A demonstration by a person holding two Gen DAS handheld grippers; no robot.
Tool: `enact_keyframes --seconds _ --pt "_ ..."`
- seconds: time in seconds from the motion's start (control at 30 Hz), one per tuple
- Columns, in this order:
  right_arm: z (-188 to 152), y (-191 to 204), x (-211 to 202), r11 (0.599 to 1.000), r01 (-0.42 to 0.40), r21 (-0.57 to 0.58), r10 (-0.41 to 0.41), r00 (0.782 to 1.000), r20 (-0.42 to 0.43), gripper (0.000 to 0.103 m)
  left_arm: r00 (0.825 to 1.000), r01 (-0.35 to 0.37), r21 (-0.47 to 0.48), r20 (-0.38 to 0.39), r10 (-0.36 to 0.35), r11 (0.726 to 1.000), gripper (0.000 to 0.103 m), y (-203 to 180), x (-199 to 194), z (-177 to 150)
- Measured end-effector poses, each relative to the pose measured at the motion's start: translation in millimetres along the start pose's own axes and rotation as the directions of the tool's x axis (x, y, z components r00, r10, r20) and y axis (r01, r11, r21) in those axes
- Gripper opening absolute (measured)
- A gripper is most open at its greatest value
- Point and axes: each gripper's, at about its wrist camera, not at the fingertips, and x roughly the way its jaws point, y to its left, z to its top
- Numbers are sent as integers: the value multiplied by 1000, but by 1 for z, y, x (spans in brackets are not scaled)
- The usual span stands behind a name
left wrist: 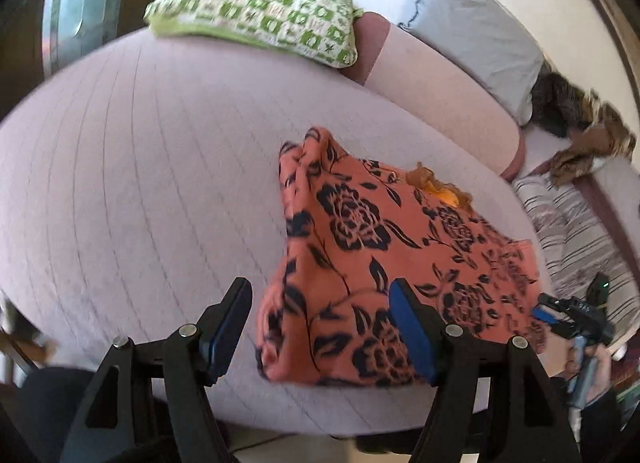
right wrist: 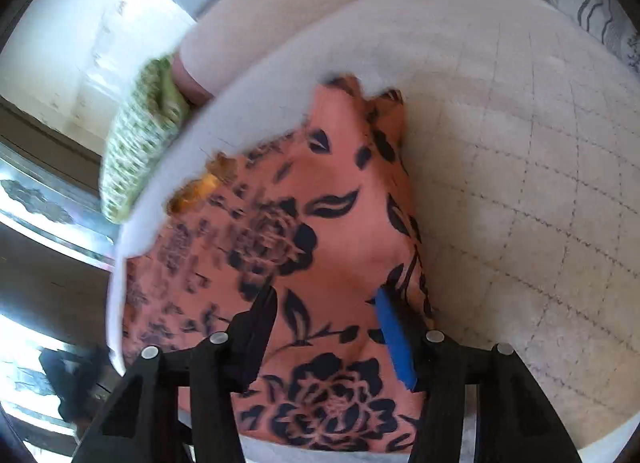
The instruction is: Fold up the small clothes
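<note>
we've got the orange floral garment (left wrist: 384,263) lying folded on the quilted bed (left wrist: 140,183), left gripper (left wrist: 320,327) jaws spread over its edge, right gripper (right wrist: 326,327) jaws apart above it, pinching nothing

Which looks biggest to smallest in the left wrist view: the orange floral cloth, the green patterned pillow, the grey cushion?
1. Orange floral cloth, largest, though it lies nearest the camera, which inflates it.
2. Green-and-white patterned pillow and plain grey cushion look about alike; both sit farther back, so I won't rank them.
</note>
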Motion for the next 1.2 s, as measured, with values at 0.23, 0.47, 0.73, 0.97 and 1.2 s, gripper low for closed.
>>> enact_keyframes --seconds 0.23,0.47,0.73,0.97,1.2 --pt "-5 2 10 1000 5 -10 -5 1000 -11 69 987 -16 -65 -160 5 998 3 15 28 -18" --pt "-5 -2 9 1000 -12 -18 12 1000 -18 69 982 -35 -170 -189 2 985 7 37 36 -24" --pt "-4 -2 11 999 -32 -16 32 999 -19 72 997 -69 79 -22 71 994 62 -13 15 46" --pt "-7 -2 10 998 -40 -45 39 999 -19 73 991 -61 103 -111 73 993 36 0 122 130" --pt "-6 -4 10 998 -52 -47 51 998 -25 73 989 -97 -82 -115 87 992 19 42 141 131"
